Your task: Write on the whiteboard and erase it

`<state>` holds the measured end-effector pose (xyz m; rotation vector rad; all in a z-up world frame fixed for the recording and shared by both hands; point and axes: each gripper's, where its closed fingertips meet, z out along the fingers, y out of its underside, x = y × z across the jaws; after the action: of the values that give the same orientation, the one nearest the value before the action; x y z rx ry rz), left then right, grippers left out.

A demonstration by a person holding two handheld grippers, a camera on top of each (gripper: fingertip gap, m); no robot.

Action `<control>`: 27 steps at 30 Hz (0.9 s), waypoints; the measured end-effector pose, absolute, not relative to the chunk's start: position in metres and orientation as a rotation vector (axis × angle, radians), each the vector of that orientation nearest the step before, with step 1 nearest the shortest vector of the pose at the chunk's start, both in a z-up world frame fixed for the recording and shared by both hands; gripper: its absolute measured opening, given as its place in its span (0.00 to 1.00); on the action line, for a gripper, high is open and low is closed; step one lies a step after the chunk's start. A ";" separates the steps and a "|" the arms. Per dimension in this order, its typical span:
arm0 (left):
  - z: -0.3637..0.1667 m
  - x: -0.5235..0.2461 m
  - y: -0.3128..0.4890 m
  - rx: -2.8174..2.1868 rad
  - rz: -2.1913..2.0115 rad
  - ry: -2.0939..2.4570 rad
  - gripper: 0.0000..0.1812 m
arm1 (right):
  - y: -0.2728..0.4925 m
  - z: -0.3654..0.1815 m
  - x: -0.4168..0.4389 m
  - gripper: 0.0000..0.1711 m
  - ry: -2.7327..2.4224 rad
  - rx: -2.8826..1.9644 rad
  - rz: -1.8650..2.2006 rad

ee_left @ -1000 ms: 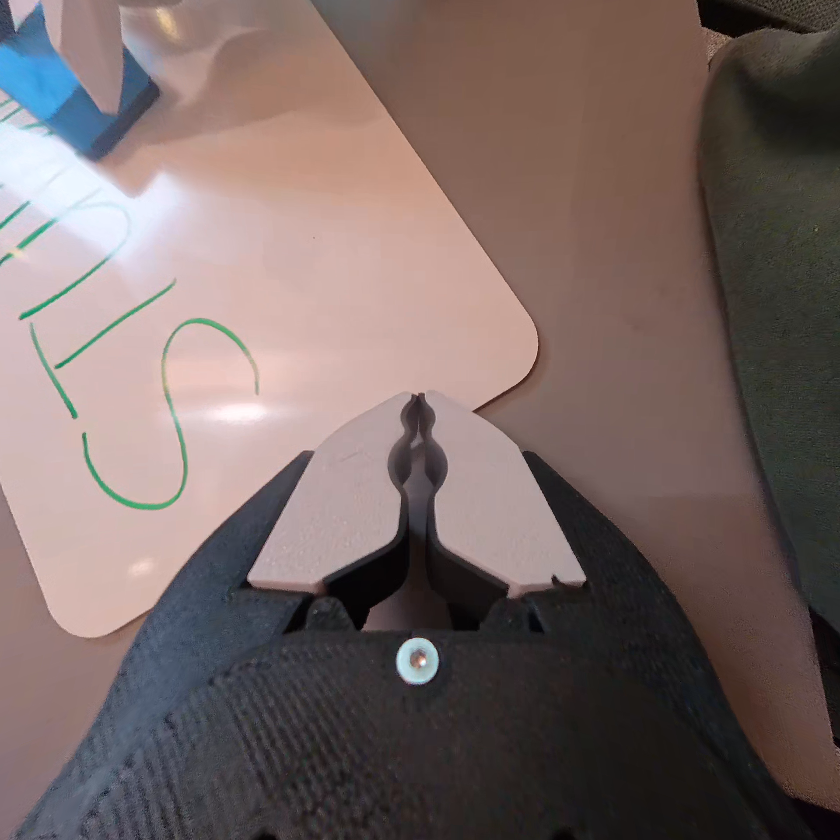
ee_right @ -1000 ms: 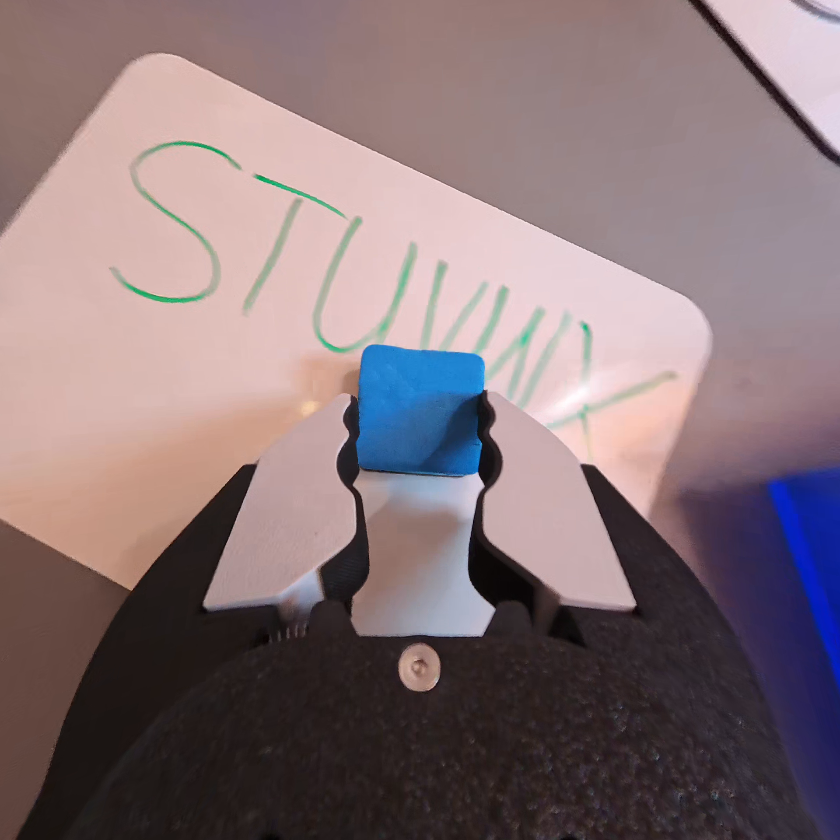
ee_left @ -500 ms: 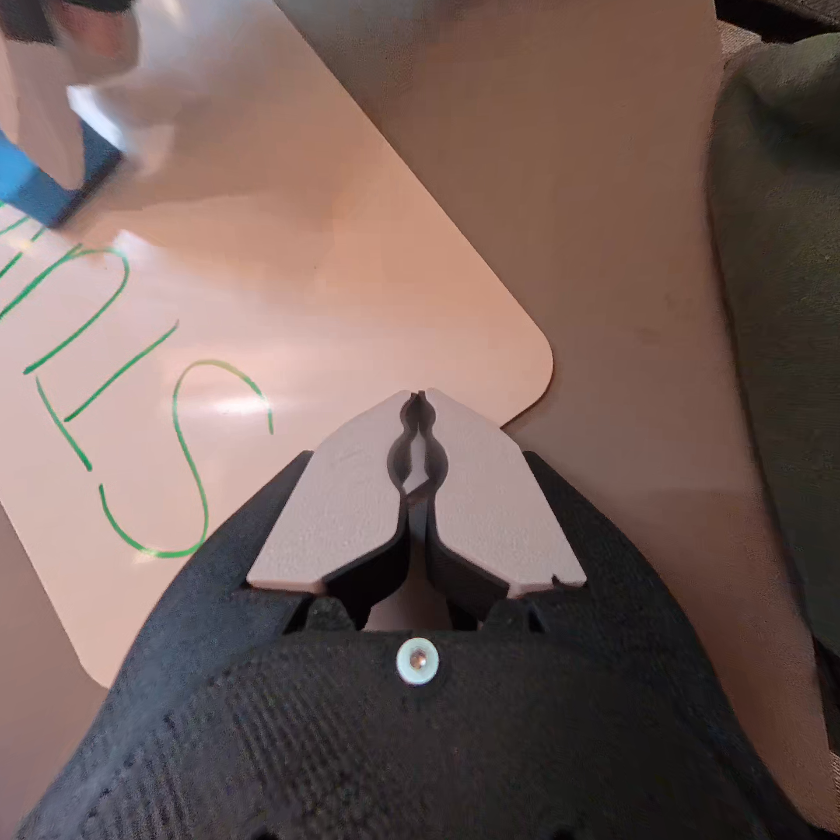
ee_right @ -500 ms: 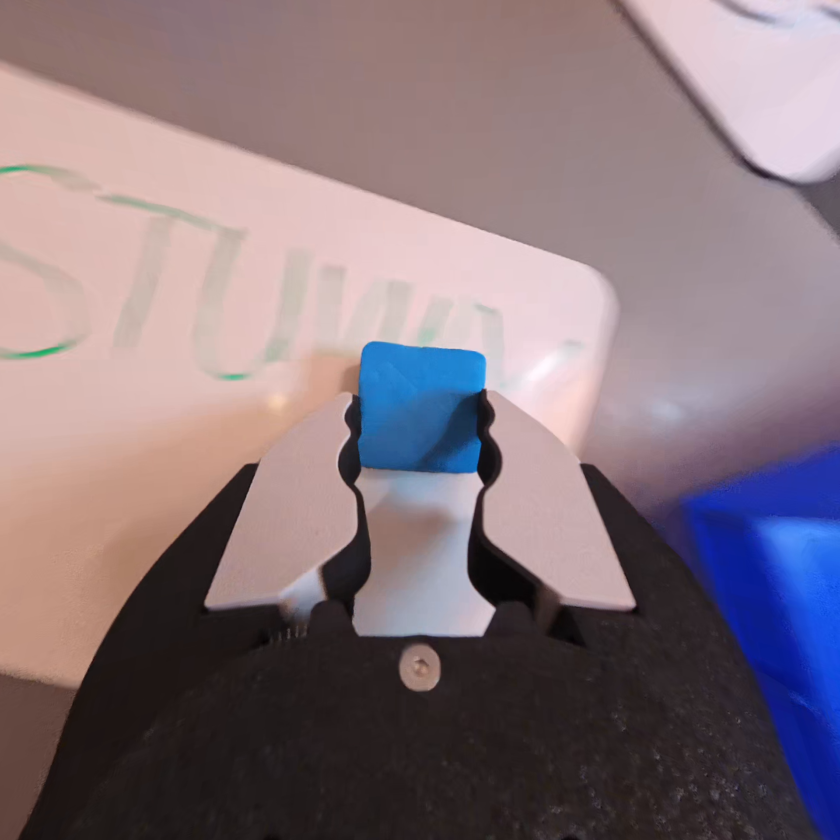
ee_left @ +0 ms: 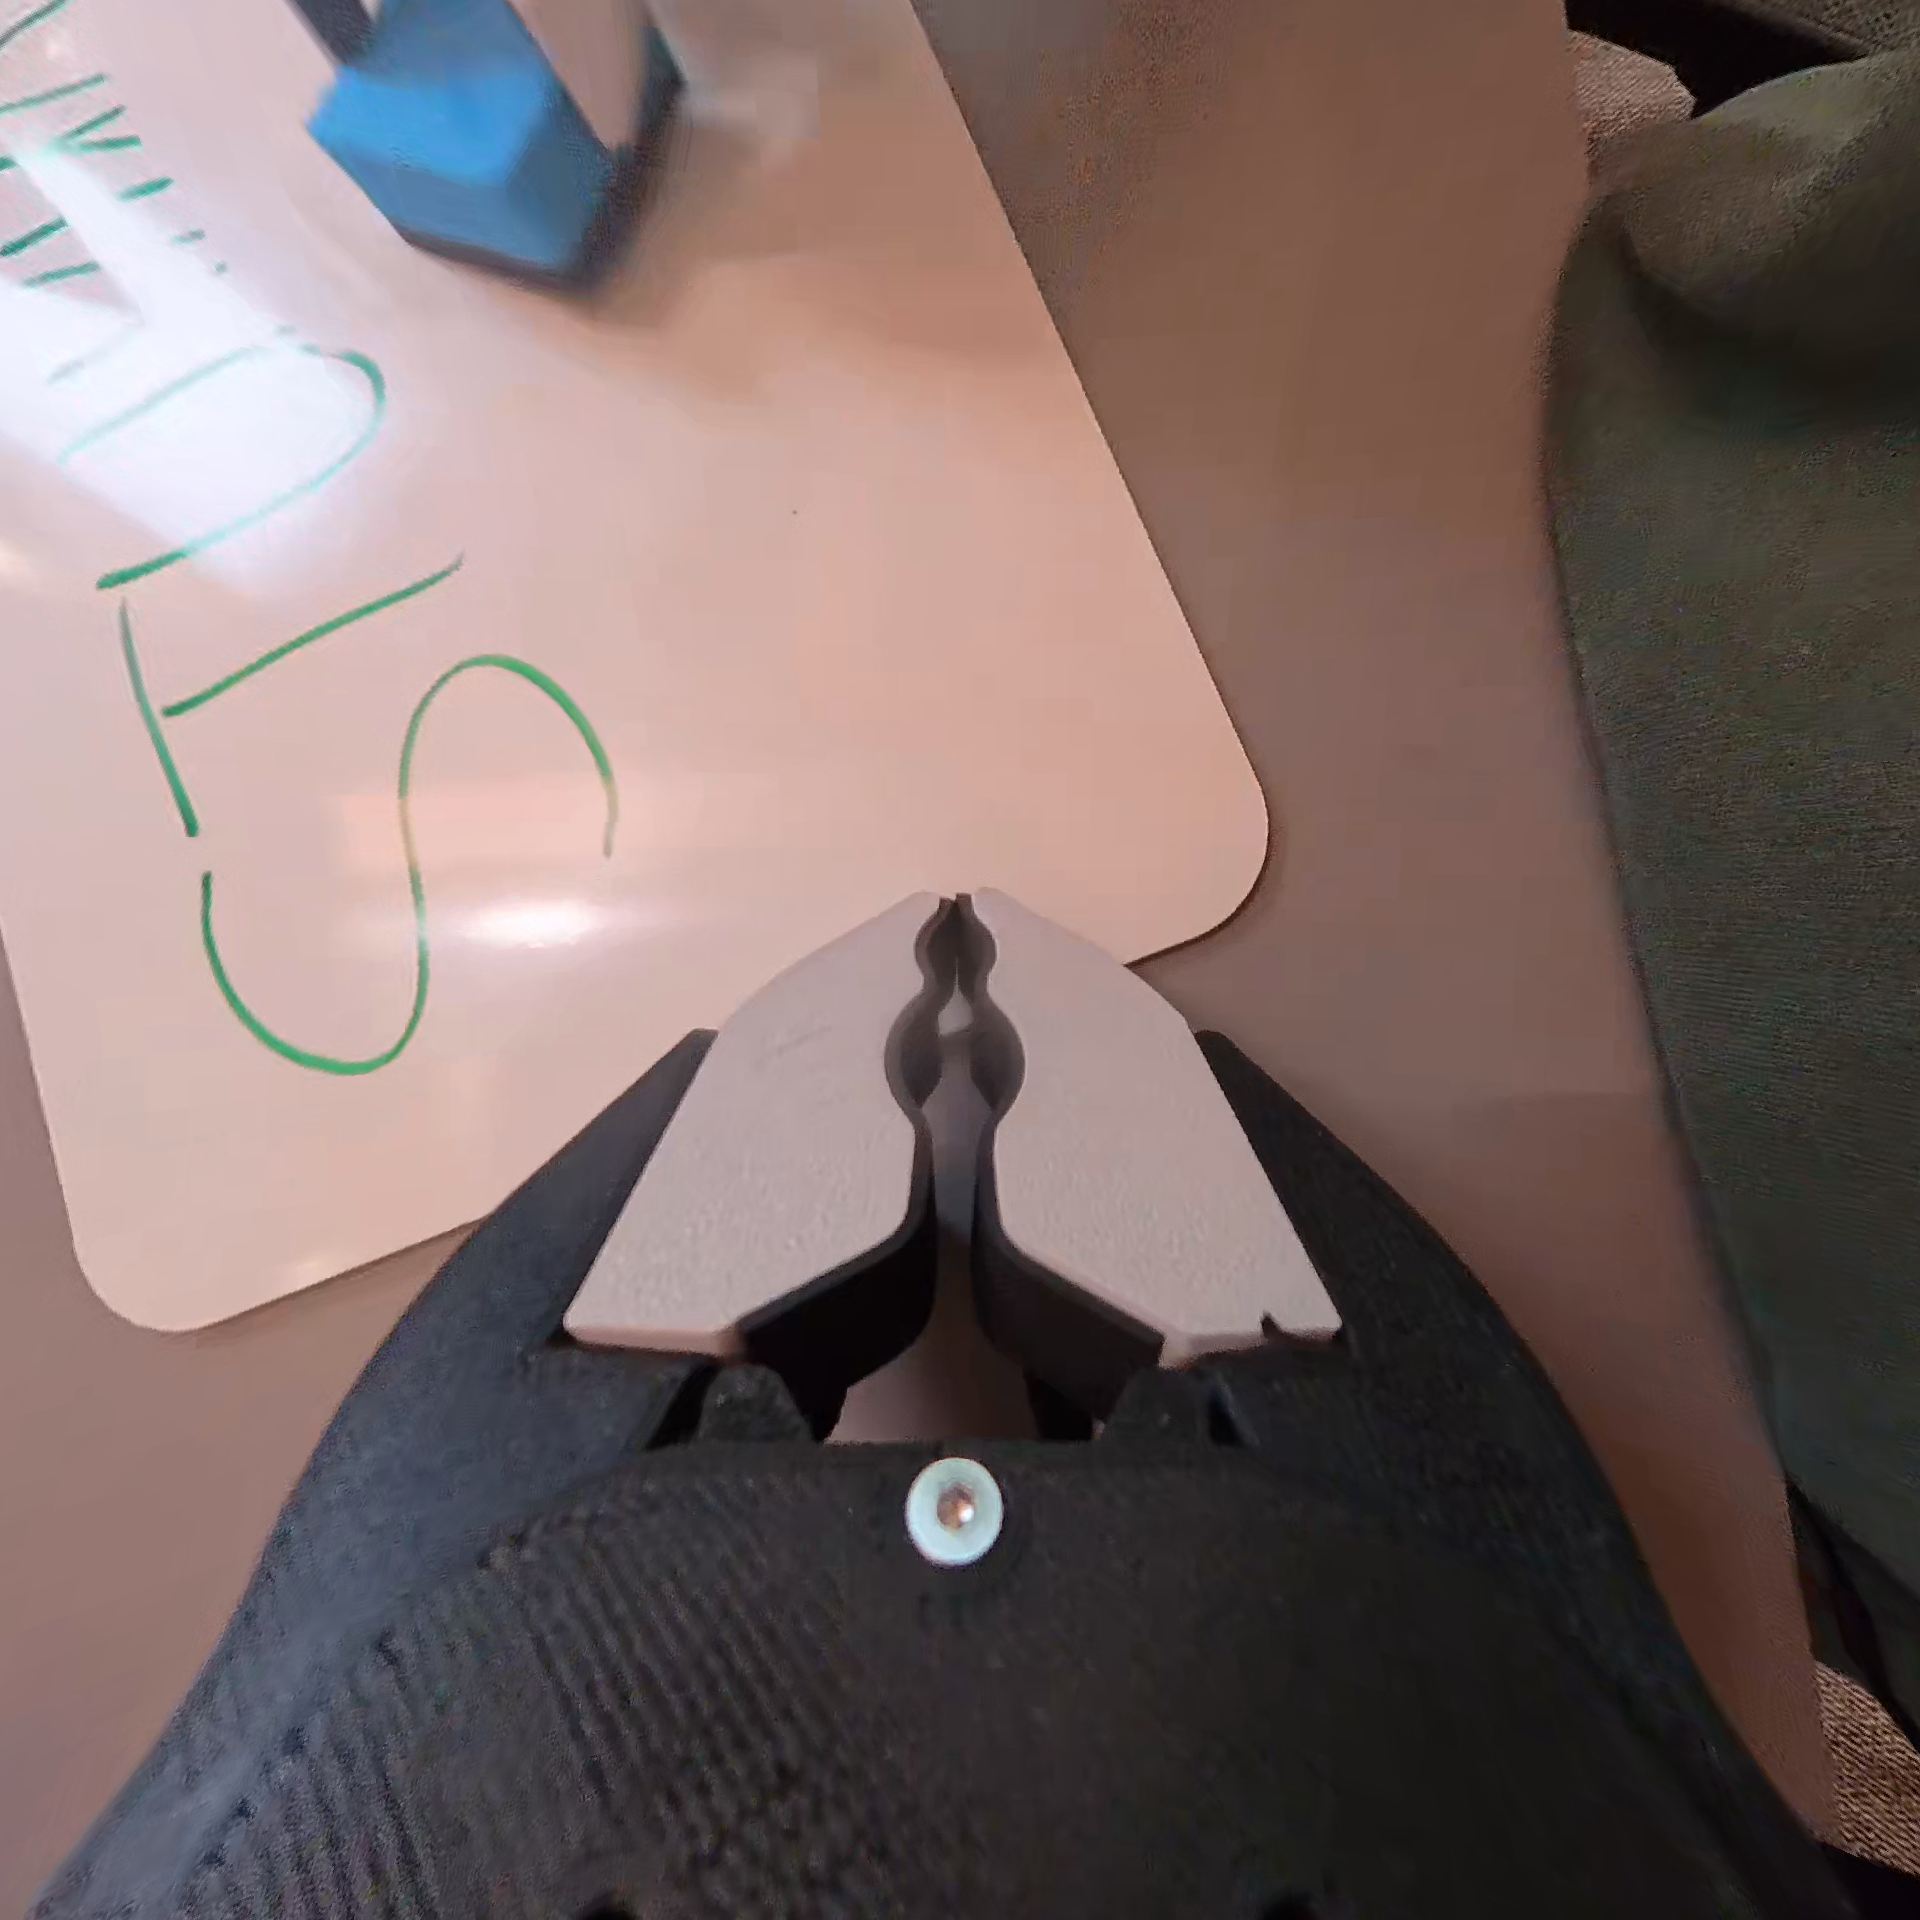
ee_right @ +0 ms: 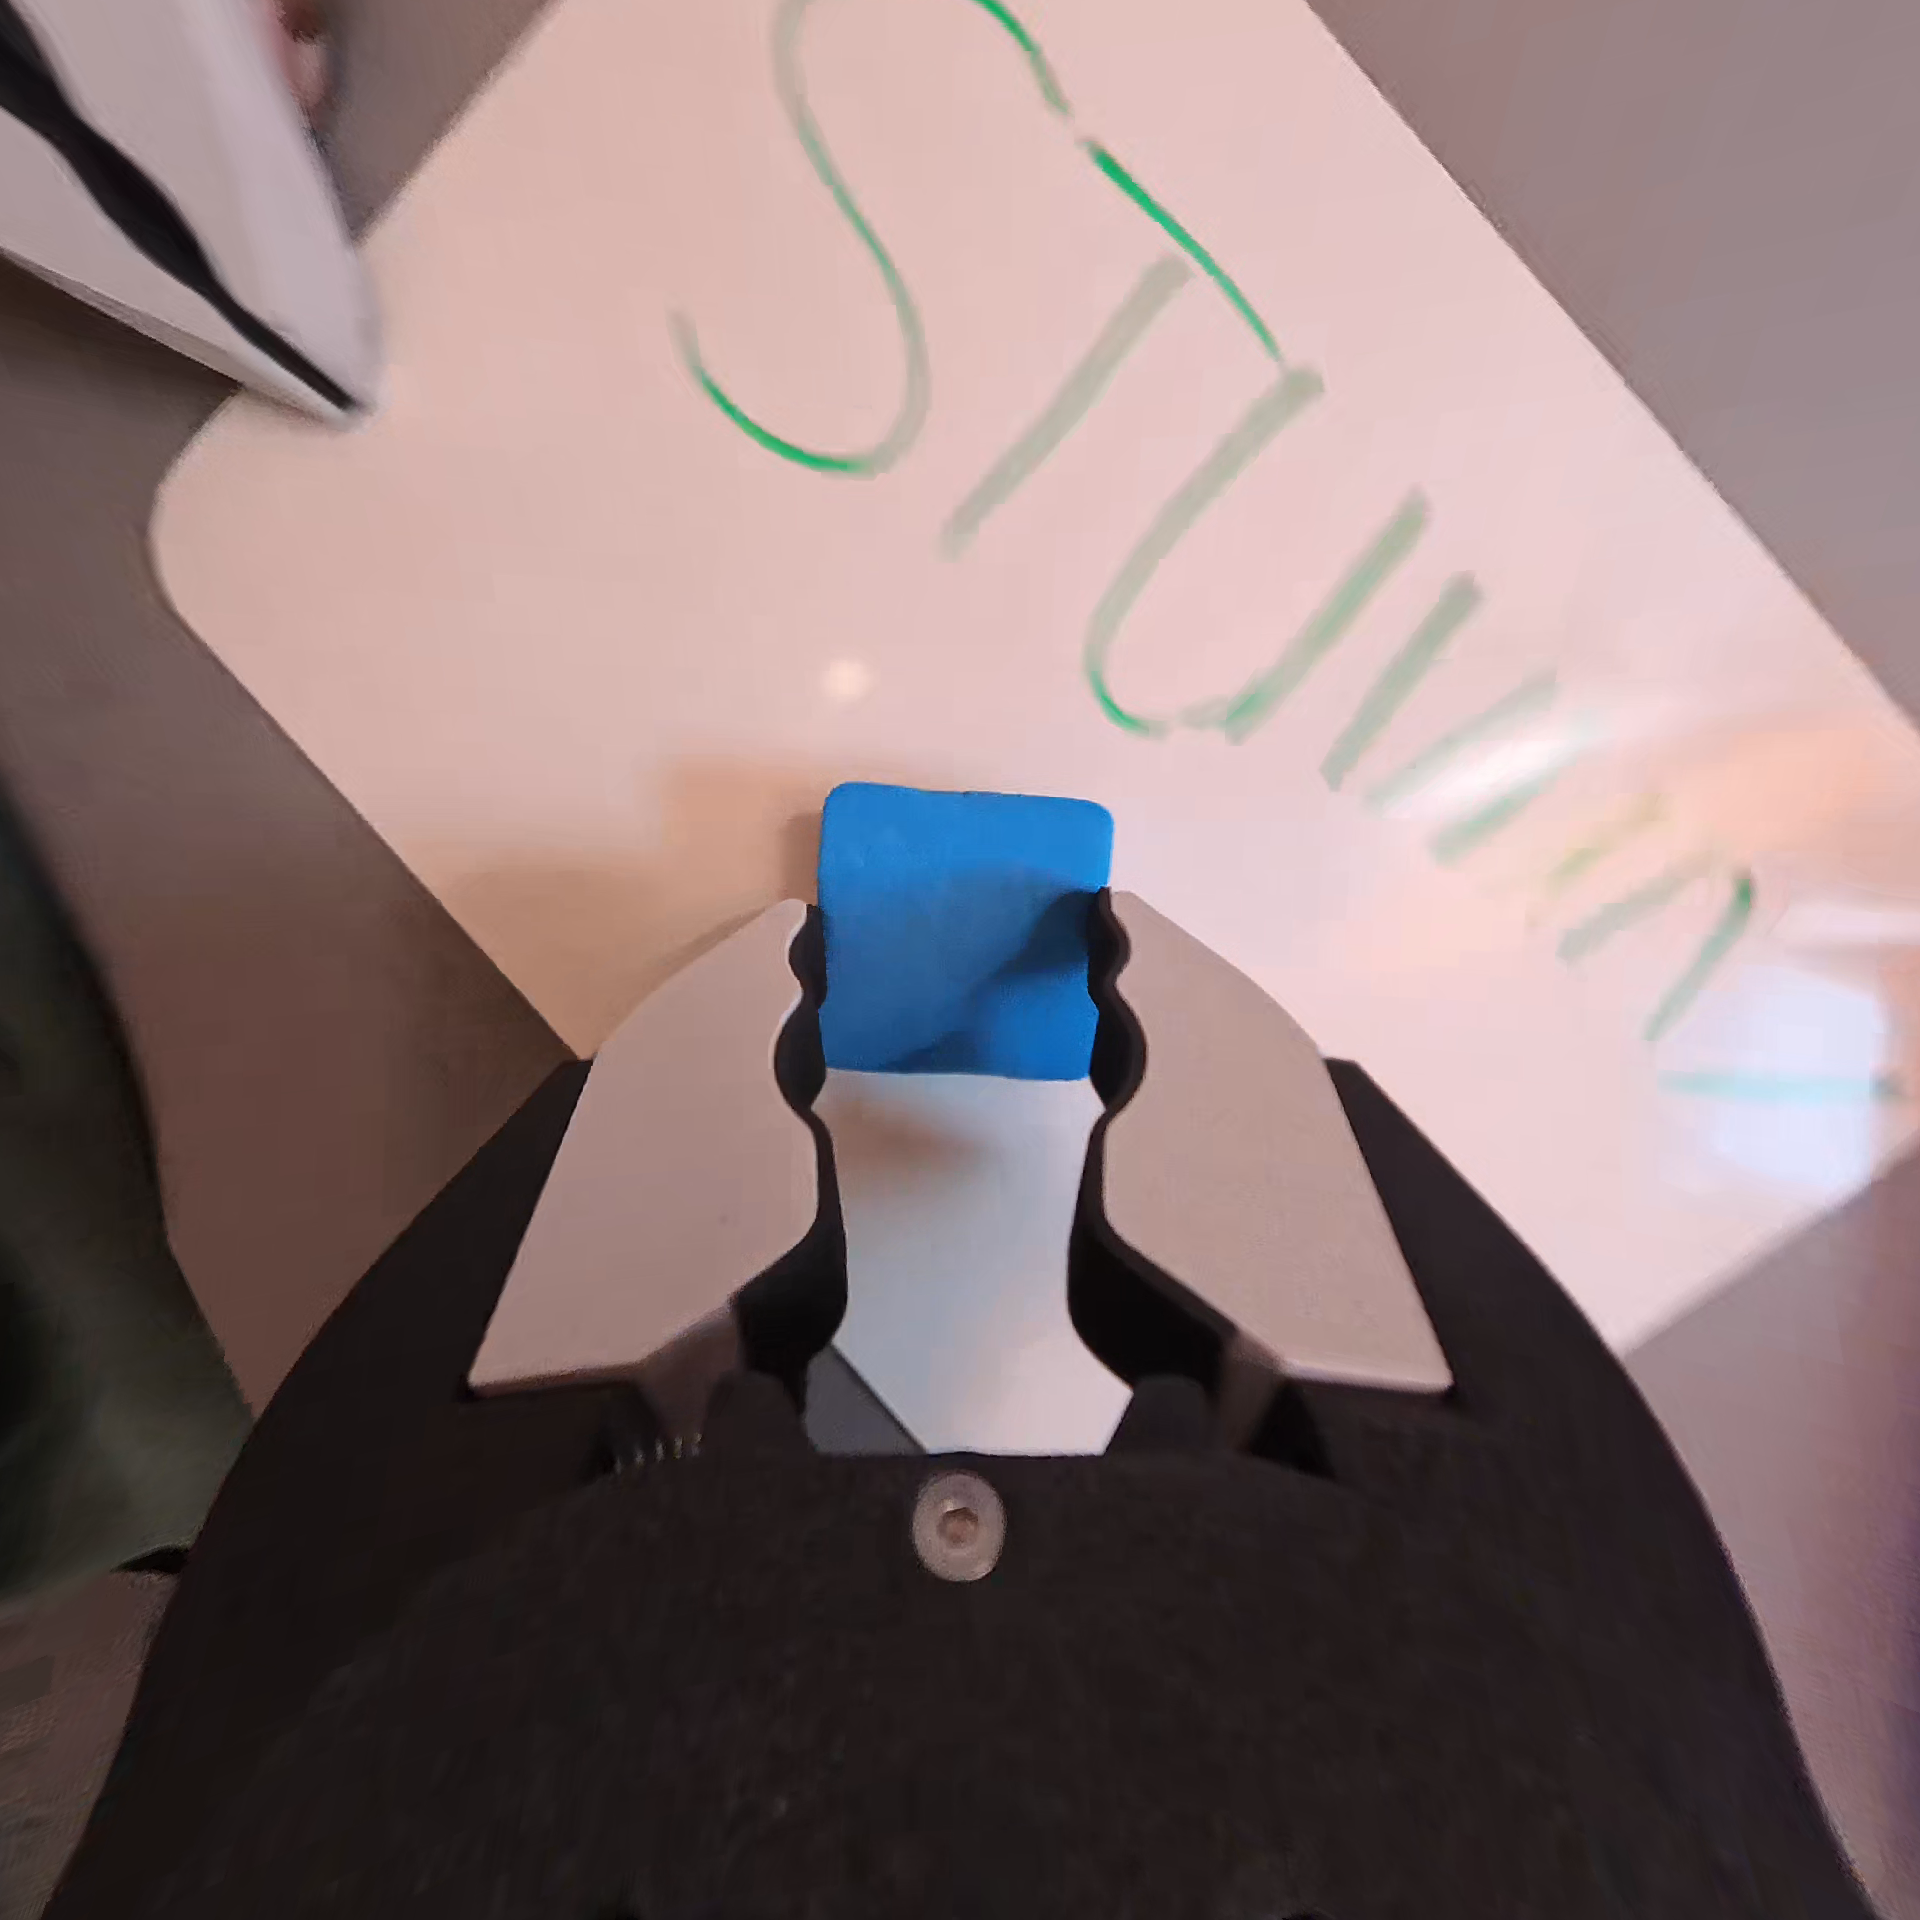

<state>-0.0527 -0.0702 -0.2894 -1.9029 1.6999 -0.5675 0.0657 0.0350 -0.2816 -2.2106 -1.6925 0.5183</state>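
Observation:
A small white whiteboard point(ee_left: 727, 644) with rounded corners lies flat on the table, with green handwriting point(ee_left: 416, 862) across it. My left gripper point(ee_left: 956, 909) is shut and empty, its tips on the board's near corner. My right gripper point(ee_right: 956, 914) is shut on a blue eraser block point(ee_right: 961, 925), low over the board's bare part beside the green writing point(ee_right: 1195, 520). In the left wrist view the eraser point(ee_left: 468, 135) and the right gripper's fingers point(ee_left: 613, 62) show at the top left. The left gripper's fingers point(ee_right: 177, 197) show at the upper left of the right wrist view.
The board point(ee_right: 520, 520) lies on a brown-grey tabletop point(ee_left: 1351, 520). A dark green cloth-covered shape point(ee_left: 1766, 623) runs along the right side of the left wrist view and shows at the left edge of the right wrist view point(ee_right: 62, 1143).
My right gripper has swept the eraser back along the board toward the first letters and turned. The left gripper has stayed shut on the board's corner.

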 end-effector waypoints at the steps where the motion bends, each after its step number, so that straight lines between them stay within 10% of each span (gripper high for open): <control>1: -0.290 -0.051 -0.071 -1.900 -0.573 1.707 0.00 | 0.028 -0.282 0.052 0.29 -1.733 -2.160 0.502; 8: -0.290 -0.047 -0.075 -1.896 -0.607 1.714 0.00 | 0.160 -0.282 0.083 0.29 -1.259 -2.228 0.293; 27: -0.291 -0.048 -0.076 -1.898 -0.618 1.712 0.00 | 0.161 -0.281 0.082 0.29 -1.251 -2.226 0.287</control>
<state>-0.0480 -0.0760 -0.2908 -1.8983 1.7115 -0.6176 0.0824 0.1610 -0.2808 -2.2260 -1.2510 0.2870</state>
